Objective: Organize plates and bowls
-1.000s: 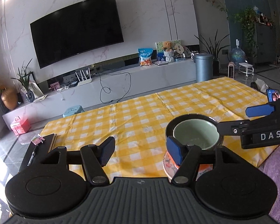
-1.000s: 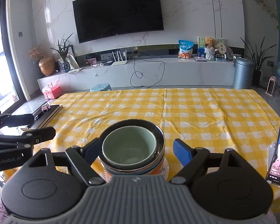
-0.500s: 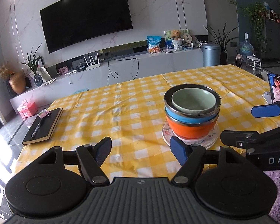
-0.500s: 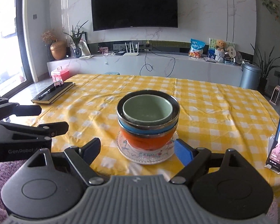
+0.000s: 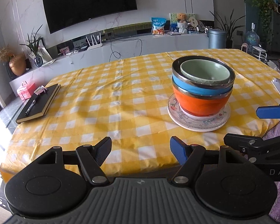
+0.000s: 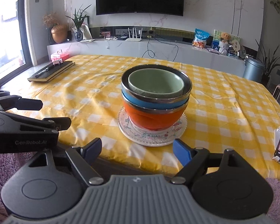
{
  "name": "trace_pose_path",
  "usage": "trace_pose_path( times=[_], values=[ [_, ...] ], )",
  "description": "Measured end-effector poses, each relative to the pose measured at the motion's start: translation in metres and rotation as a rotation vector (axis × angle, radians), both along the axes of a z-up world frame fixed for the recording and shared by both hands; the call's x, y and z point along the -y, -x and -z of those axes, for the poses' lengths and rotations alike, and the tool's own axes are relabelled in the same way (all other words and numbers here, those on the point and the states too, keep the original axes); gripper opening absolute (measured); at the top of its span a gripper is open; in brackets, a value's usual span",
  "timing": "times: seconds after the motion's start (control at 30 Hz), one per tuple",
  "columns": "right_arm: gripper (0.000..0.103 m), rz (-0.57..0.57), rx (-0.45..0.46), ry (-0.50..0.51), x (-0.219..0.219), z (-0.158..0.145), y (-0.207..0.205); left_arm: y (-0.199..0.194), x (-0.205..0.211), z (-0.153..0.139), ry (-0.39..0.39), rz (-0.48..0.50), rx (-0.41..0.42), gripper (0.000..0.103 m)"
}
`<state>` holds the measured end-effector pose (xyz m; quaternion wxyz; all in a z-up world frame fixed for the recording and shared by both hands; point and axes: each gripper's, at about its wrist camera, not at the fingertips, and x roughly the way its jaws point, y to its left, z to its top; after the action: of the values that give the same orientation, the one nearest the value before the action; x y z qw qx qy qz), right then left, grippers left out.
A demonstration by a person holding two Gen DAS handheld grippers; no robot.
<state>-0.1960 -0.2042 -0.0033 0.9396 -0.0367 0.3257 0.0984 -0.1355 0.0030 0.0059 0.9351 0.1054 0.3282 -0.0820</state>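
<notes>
I hold my left tongs point(image 5: 140, 150) and right tongs point(image 6: 137, 150) spread and empty near the table edge, since the bowls point(image 6: 155, 97) already sit nested on the plate point(image 6: 153, 139).

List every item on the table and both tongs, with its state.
Green bowl: nested, topmost.
Blue bowl: nested in orange.
Orange bowl: upright on plate.
Plate: flat on table.
Notebook: closed, pen on top.
Left tongs: open, empty.
Right tongs: open, empty.

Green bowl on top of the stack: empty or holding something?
Empty: the green bowl shows only bare glazed interior in both wrist views.
</notes>
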Motion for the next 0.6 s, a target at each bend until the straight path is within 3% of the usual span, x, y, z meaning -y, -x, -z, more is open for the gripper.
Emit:
trace_pose_path(
  times=[0.6],
  values=[
    [0.082,0.033,-0.024,0.008,0.0027,0.0075,-0.0082,-0.0051,0.0029,0.0053,-0.009,0.002,-0.015,0.084]
  ],
)
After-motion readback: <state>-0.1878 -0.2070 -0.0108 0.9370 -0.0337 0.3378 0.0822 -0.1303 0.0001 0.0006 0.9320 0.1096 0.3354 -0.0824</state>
